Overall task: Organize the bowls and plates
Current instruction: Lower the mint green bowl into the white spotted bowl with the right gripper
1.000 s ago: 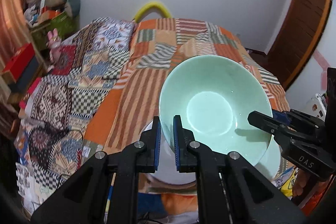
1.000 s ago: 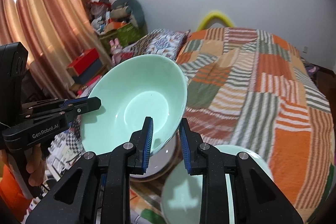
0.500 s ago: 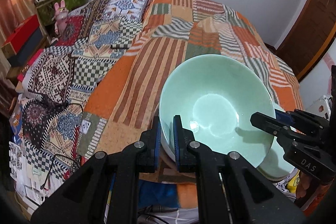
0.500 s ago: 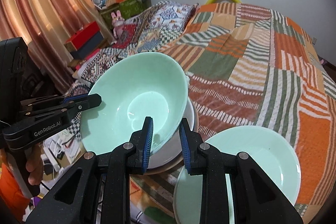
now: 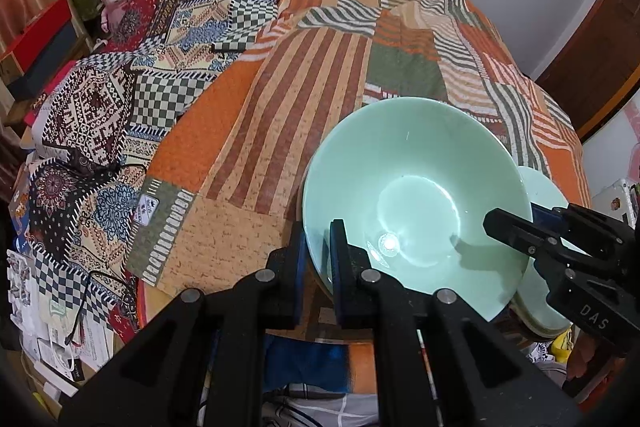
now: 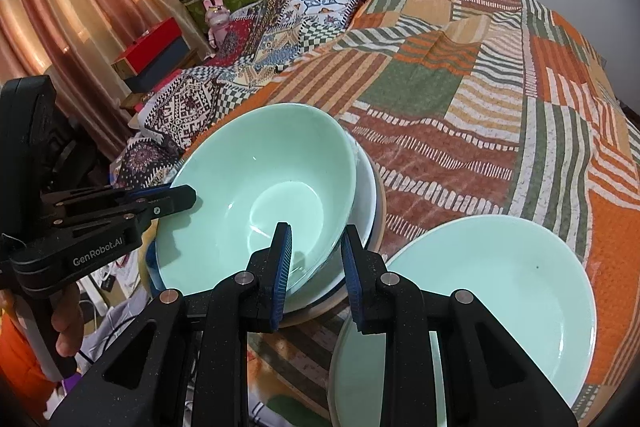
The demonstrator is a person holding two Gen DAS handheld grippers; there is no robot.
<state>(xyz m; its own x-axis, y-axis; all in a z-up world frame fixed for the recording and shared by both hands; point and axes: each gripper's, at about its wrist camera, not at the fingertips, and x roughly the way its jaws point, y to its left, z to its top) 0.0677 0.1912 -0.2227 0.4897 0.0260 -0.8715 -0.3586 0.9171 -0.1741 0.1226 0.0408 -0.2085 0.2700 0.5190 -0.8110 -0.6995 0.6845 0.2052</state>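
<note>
The left gripper (image 5: pixel 318 259) and right gripper (image 6: pixel 316 263) are each clamped on opposite rims of the green bowl (image 6: pixel 260 199), which is held tilted directly over the white bowl (image 6: pixel 366 187); a green plate (image 6: pixel 480 291) lies just beside on the bed (image 6: pixel 460 87).

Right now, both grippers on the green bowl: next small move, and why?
Probably ease the green bowl straight down until it seats. Left gripper and right gripper clamp opposite rims, and it sits tilted in the white bowl beneath.
</note>
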